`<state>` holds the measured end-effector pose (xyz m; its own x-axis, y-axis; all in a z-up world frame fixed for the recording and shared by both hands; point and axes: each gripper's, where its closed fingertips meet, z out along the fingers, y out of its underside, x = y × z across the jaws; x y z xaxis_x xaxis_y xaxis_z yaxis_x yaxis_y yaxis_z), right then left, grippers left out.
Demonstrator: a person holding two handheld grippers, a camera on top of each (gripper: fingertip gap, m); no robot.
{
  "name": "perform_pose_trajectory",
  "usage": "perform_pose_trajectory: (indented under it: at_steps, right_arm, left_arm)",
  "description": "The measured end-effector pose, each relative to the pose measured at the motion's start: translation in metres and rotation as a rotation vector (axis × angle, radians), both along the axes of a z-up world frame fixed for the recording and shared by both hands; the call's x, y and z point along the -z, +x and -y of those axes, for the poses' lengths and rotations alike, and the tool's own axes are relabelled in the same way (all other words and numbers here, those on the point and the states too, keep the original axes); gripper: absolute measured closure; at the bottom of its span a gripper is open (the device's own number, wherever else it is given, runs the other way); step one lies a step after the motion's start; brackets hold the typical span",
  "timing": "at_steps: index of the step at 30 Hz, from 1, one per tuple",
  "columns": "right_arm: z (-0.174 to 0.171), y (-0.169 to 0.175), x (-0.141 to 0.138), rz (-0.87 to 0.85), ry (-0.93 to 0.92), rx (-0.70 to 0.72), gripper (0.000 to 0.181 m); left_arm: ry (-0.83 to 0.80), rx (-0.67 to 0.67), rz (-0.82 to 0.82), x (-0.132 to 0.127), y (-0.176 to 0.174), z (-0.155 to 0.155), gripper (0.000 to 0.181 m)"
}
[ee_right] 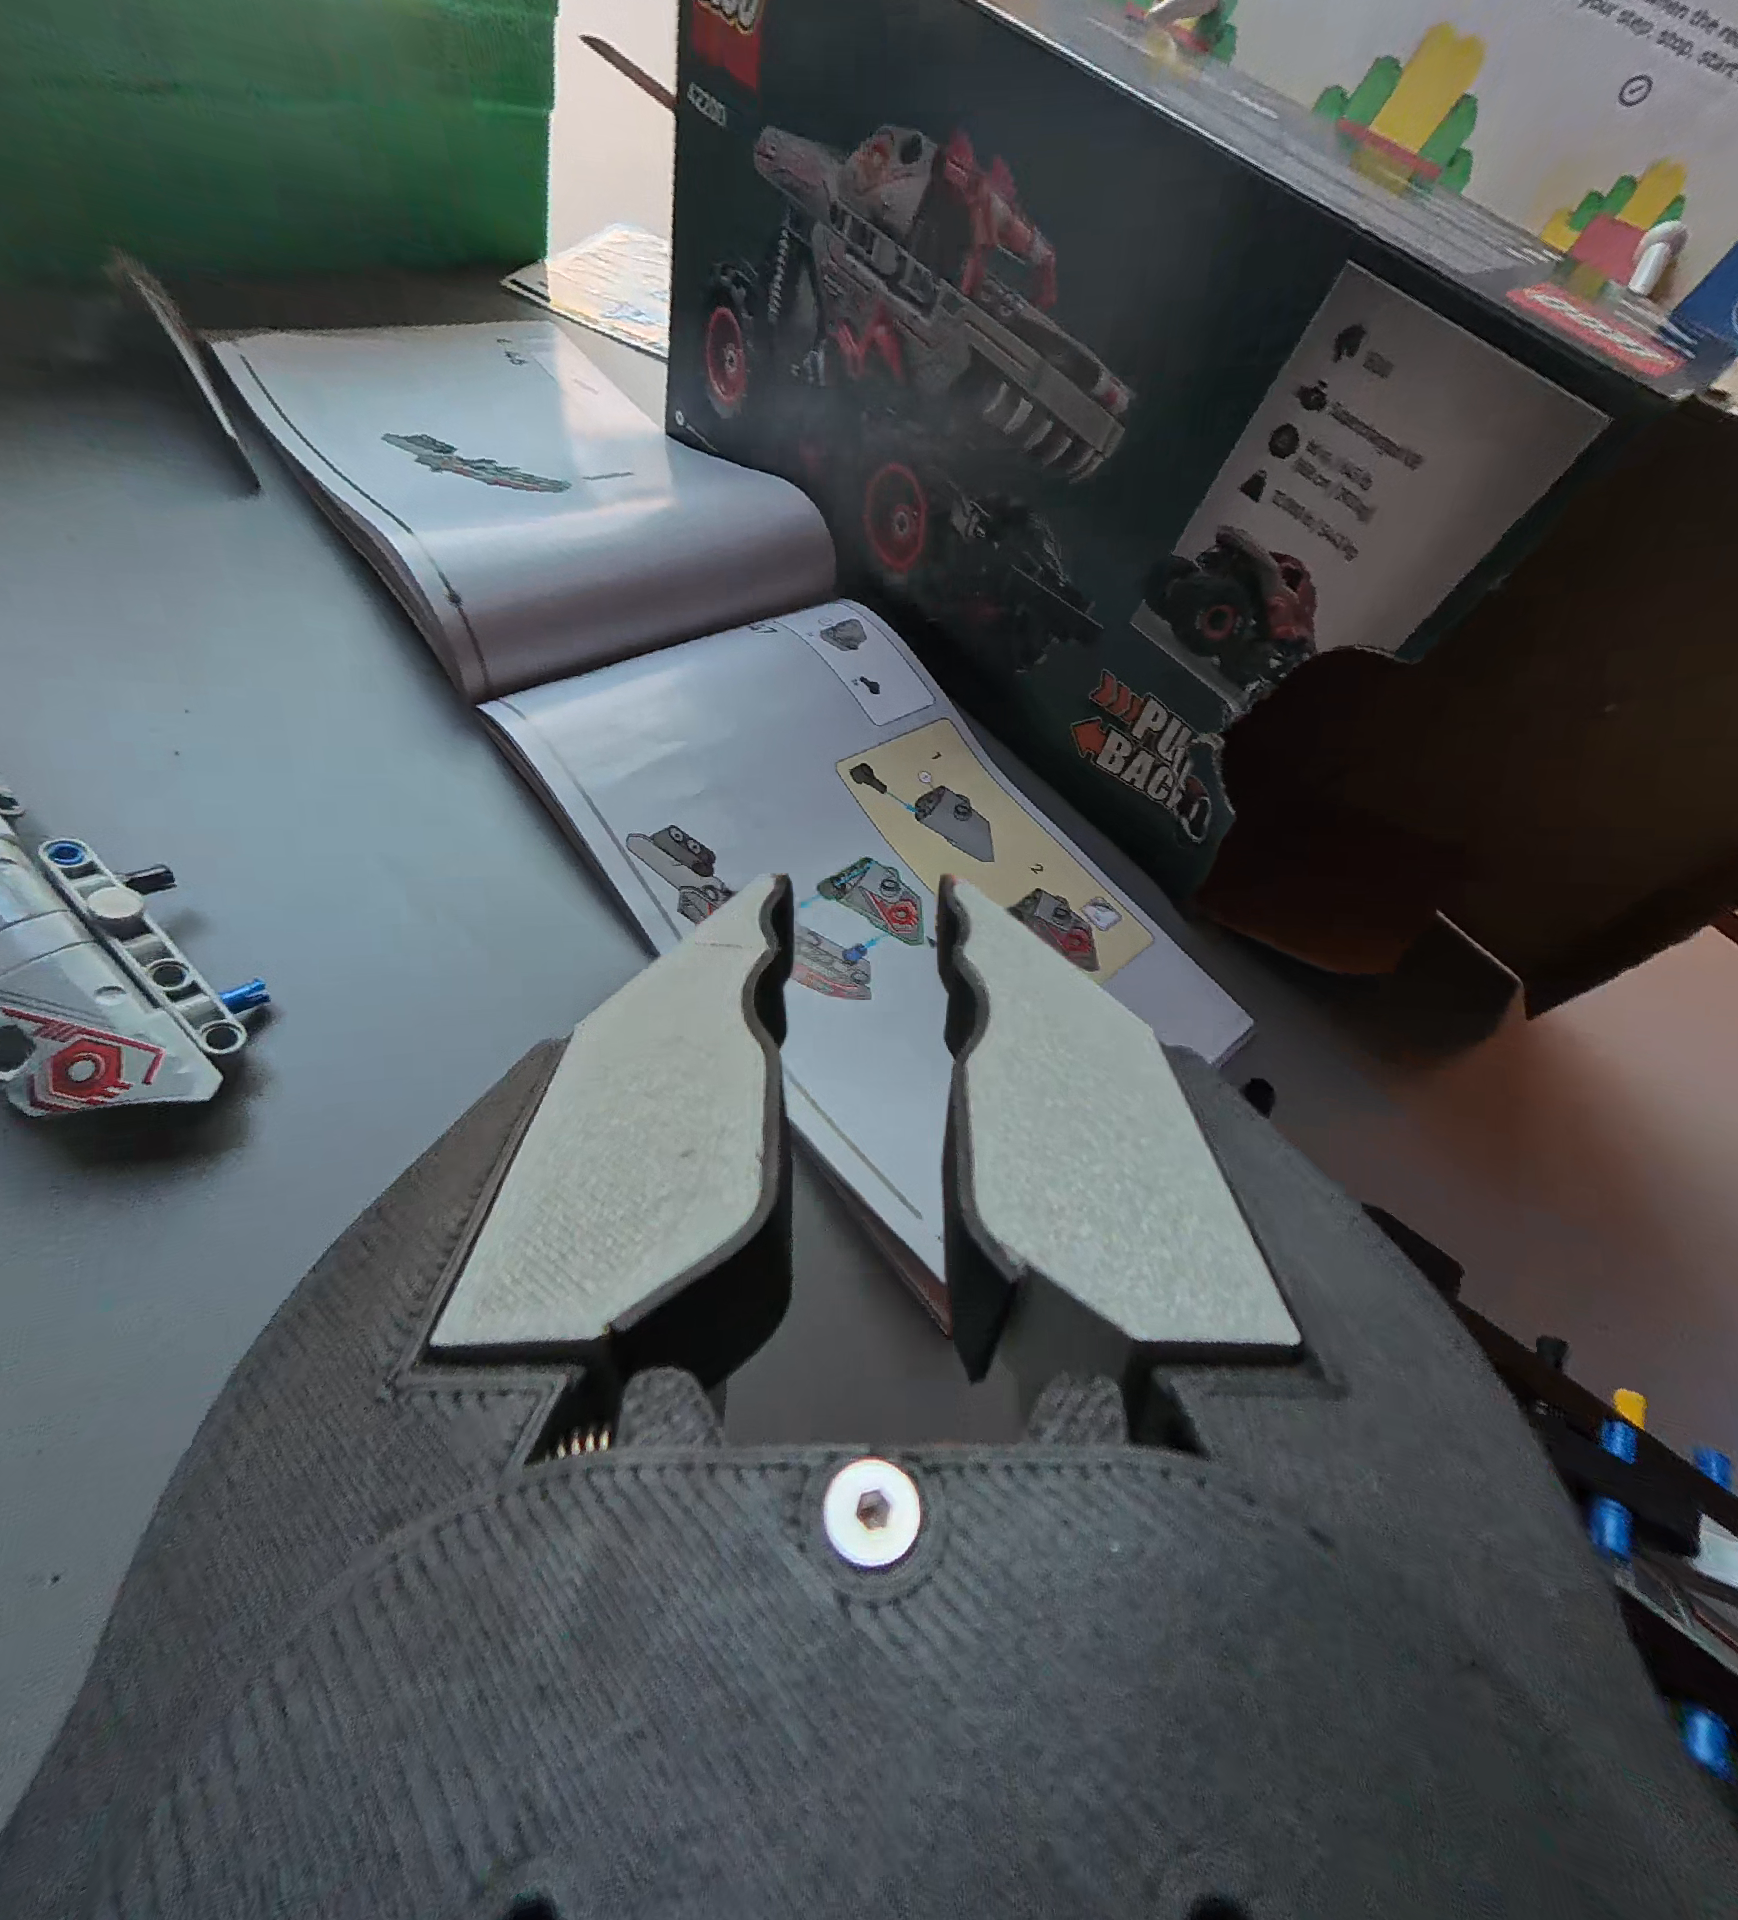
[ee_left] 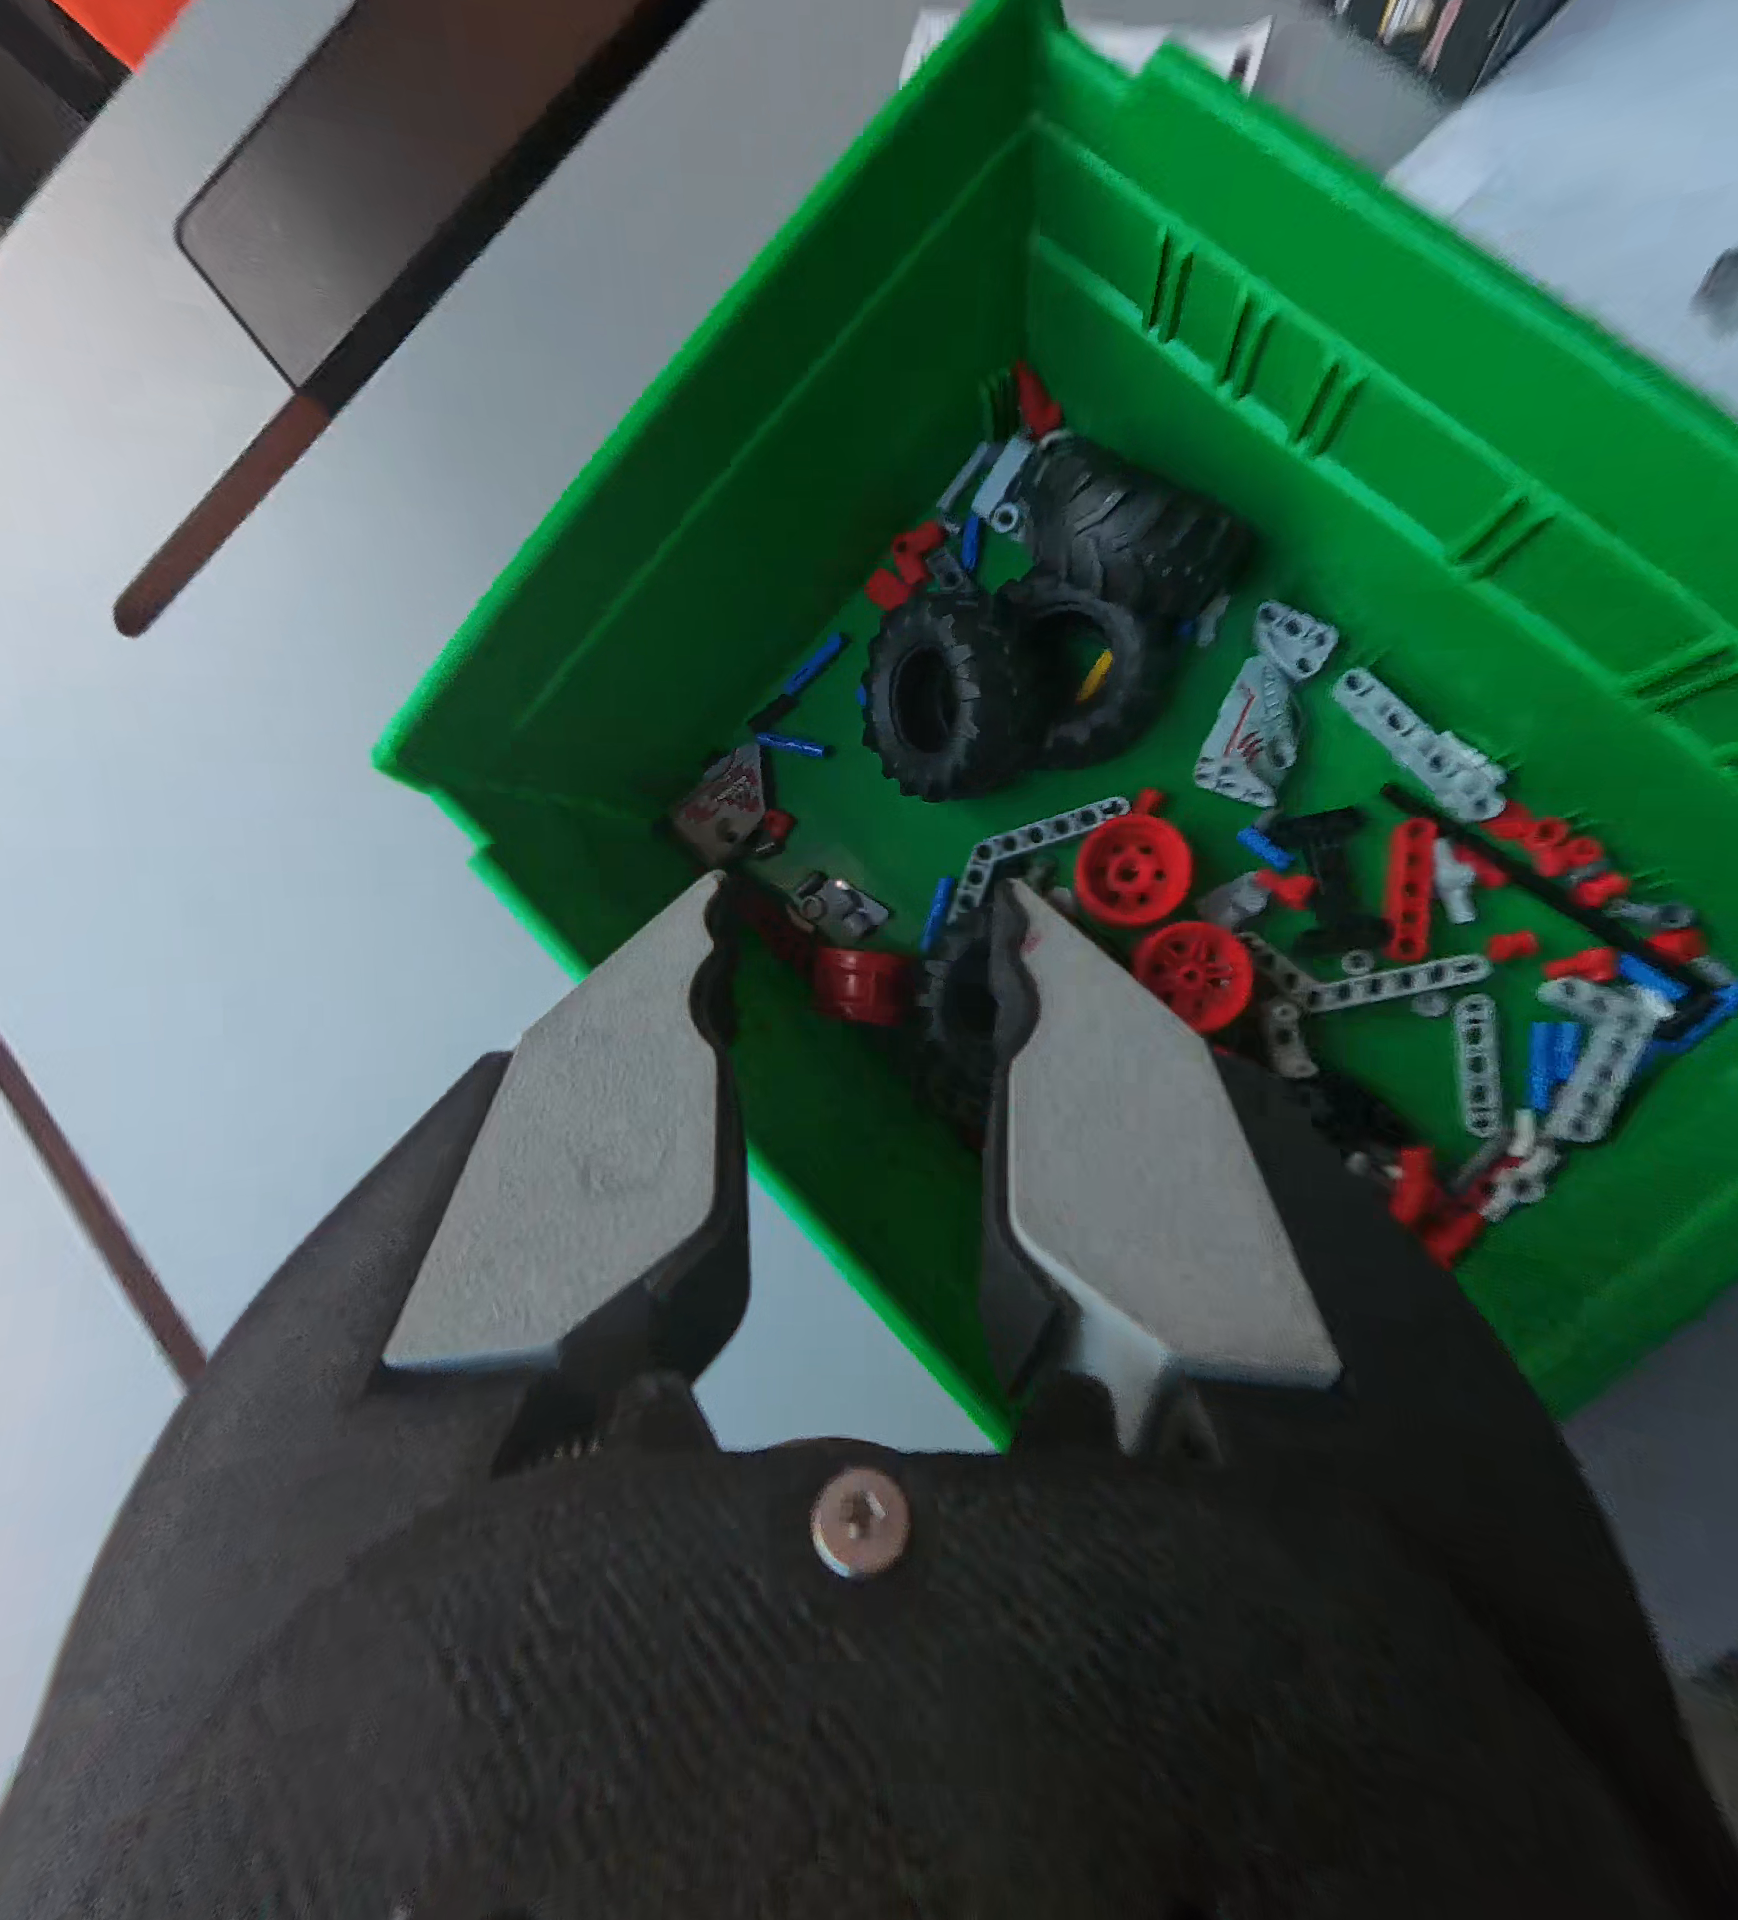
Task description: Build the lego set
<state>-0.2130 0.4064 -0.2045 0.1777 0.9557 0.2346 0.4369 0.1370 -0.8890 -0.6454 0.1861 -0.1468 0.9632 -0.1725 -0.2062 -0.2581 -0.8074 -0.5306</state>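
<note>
My left gripper (ee_left: pixel 865 899) is open and empty, held above the near corner of a green bin (ee_left: pixel 740 436). The bin holds several loose parts: black tyres (ee_left: pixel 958 696), red wheel hubs (ee_left: pixel 1133 868), grey beams (ee_left: pixel 1416 743), blue and red pins. My right gripper (ee_right: pixel 865 904) is open and empty, hovering over the open instruction booklet (ee_right: pixel 574 520). A part-built grey panel assembly (ee_right: pixel 65 966) with red markings and blue pins lies on the dark table to its left.
The set's box (ee_right: pixel 1000 395) stands upright behind the booklet. A brown cardboard flap (ee_right: pixel 1530 810) sits right of it. The green bin also shows in the right wrist view (ee_right: pixel 221 125) at far left. A black piece with blue pins (ee_right: pixel 1665 1538) lies at the right edge. Spacing between my two grippers at the tips: around 50 cm.
</note>
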Motion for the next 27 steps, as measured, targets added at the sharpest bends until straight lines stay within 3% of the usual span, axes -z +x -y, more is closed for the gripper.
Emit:
perform_pose_trajectory:
  at_steps: [3, 5, 9, 15, 22, 25, 27]
  right_arm:
    - [0.012, -0.004, -0.001, -0.007, -0.018, -0.060, 0.157]
    - [0.021, -0.006, -0.002, -0.016, -0.030, -0.101, 0.158]
    - [0.035, -0.008, -0.005, -0.034, -0.063, -0.165, 0.158]
    - [0.059, -0.010, -0.017, -0.092, -0.140, -0.266, 0.159]
    - [0.087, -0.009, -0.025, -0.112, -0.155, -0.364, 0.159]
    - [0.091, -0.008, -0.024, -0.095, -0.110, -0.370, 0.159]
    - [0.094, -0.009, -0.023, -0.082, -0.085, -0.376, 0.159]
  left_arm:
    - [-0.224, 0.072, -0.241, 0.027, -0.025, -0.024, 0.142]
    - [-0.376, 0.026, -0.345, 0.044, -0.045, -0.034, 0.145]
    - [-0.581, -0.162, -0.245, 0.083, -0.050, -0.034, 0.149]
    - [-0.570, -0.342, -0.203, 0.100, -0.066, -0.041, 0.155]
    - [-0.597, -0.293, -0.154, 0.101, -0.064, -0.041, 0.155]
    - [-0.572, -0.273, -0.140, 0.086, -0.057, -0.040, 0.174]
    - [-0.492, -0.277, -0.011, 0.065, -0.043, -0.046, 0.180]
